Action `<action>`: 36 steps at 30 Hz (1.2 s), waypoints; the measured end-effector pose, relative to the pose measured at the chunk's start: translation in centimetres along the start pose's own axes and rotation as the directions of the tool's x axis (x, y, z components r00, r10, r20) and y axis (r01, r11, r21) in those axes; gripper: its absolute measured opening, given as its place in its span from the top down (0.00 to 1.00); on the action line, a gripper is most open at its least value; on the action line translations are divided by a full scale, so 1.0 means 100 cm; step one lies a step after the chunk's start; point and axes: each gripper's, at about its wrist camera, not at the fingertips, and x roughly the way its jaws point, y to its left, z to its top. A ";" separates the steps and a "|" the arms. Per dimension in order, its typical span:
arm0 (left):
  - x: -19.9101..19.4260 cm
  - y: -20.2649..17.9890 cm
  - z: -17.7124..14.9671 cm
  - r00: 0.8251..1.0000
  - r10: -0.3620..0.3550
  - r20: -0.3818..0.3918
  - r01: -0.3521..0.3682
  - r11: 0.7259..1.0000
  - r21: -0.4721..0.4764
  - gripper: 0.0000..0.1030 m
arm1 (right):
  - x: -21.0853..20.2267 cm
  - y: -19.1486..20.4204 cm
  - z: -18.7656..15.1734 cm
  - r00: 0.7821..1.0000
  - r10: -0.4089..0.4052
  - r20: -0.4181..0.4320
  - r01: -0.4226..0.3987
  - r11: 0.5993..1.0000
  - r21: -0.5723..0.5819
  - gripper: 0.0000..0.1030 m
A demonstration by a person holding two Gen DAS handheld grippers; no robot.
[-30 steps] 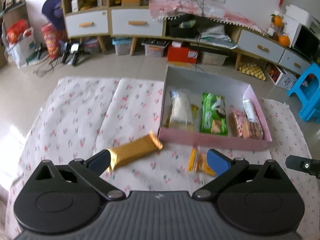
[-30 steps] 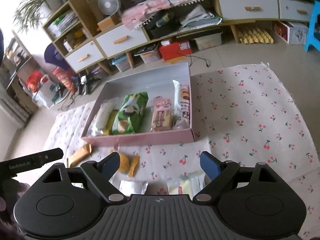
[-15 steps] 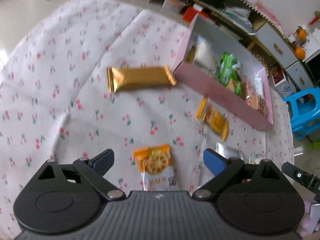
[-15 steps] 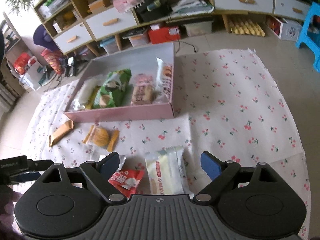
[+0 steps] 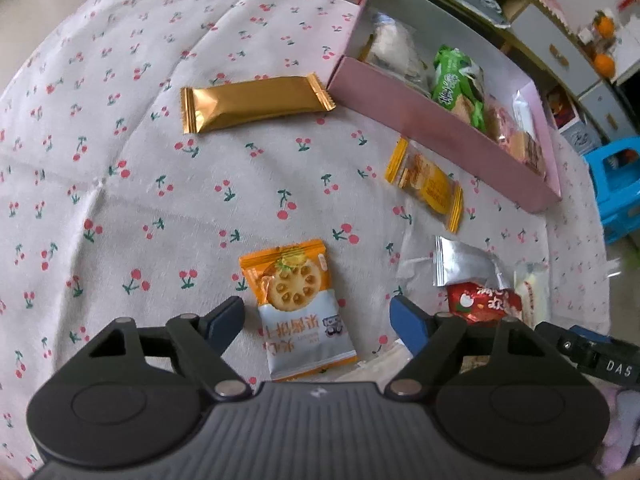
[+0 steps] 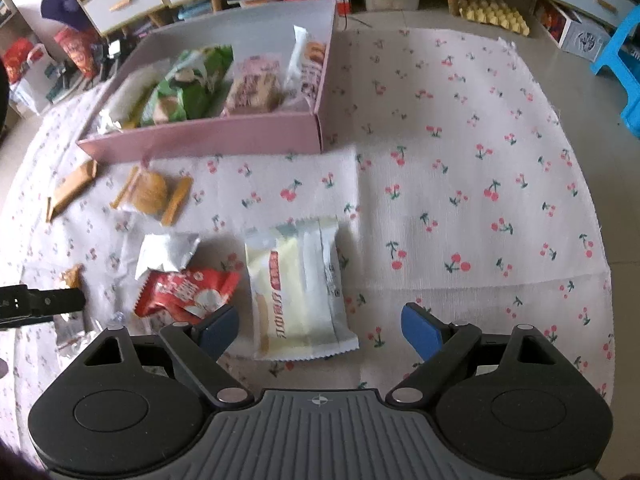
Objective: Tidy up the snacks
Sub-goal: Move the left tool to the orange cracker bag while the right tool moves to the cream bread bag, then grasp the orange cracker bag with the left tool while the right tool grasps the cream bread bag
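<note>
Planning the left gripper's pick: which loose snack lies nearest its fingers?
The orange-and-white cracker packet, lying between the open left gripper fingers; the gold bar lies far off by the pink box.

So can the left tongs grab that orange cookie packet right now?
Probably yes. The left tongs are open, and the orange cookie packet lies flat on the cloth right between the two tips, with no other snack on top or in the way.

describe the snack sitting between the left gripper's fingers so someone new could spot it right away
Start at the pink box on the cherry-print cloth, then come toward the camera to the open left gripper. Between its blue fingertips lies the orange and white packet. Unlike the plain gold bar and the small yellow-ended cake wrapper beyond it, it shows a round biscuit with holes.
</note>
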 end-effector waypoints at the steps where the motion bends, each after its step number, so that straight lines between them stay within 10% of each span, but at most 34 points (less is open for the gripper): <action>1: 0.000 -0.002 -0.001 1.000 0.011 0.004 -0.011 1.000 0.014 0.28 | 0.002 0.000 0.000 1.000 -0.004 -0.005 0.004 1.000 -0.002 0.12; 12: 0.004 -0.027 -0.008 0.983 0.161 0.087 -0.177 0.955 0.239 0.57 | 0.013 0.003 -0.002 0.999 -0.025 -0.040 0.024 0.999 -0.024 0.12; 20: 0.006 -0.030 -0.001 0.989 0.068 0.131 -0.103 0.954 0.283 0.59 | 0.017 0.011 -0.004 0.999 -0.039 -0.013 0.038 0.998 -0.056 0.13; 36: 0.009 -0.030 -0.004 0.980 0.142 0.139 -0.178 0.940 0.292 0.57 | 0.020 0.024 -0.004 0.997 -0.058 0.044 0.062 0.993 -0.104 0.31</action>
